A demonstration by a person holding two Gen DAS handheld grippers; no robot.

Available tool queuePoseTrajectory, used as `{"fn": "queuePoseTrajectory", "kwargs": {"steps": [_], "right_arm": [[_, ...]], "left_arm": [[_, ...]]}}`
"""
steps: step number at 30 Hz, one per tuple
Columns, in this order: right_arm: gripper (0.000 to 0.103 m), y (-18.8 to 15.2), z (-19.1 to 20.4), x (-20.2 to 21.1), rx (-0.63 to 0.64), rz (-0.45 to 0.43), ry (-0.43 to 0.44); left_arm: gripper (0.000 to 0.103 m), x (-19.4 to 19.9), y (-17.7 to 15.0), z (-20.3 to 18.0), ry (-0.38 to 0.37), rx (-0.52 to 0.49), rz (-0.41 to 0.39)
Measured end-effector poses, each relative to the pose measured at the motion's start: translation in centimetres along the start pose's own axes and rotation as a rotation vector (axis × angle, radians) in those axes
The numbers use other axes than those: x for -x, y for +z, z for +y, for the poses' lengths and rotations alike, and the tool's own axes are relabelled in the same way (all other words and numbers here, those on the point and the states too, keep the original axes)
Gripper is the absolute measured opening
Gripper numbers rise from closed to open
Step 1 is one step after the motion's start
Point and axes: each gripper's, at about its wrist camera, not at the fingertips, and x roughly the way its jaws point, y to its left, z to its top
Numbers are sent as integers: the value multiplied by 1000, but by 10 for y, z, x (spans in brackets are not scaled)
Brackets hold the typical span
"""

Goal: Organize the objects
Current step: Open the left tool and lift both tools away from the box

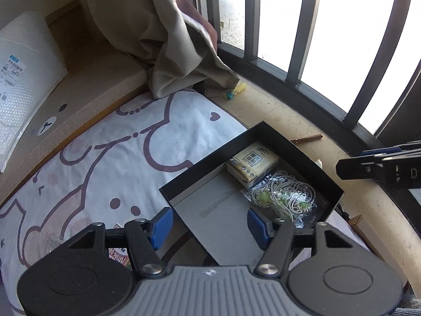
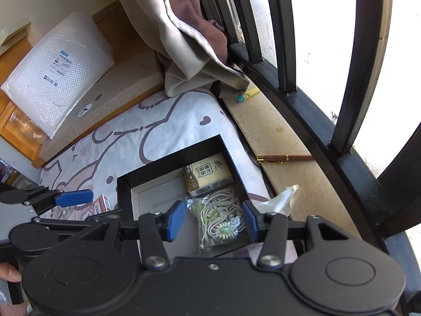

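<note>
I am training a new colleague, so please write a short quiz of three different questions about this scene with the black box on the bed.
1. True or false: the tissue pack lies inside the black box.
2. Where is the brown pen? A) inside the box B) on the stone ledge beside the window bars C) between the fingers of the right gripper
3. Fill in: the bagged cord lies inside the box, ____ the tissue pack.

Key: 1 true; 2 B; 3 next to. Both grippers, including the left gripper, are open, with nothing between the fingers.
</note>
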Motion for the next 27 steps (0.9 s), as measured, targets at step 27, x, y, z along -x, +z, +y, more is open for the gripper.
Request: {"fn": "queuePoseTrajectory", "kwargs": {"steps": [27], "right_arm": [[75, -40, 11, 55, 123, -93, -110]], "left_arm": [[86, 74, -60, 8, 107, 302, -80]]}}
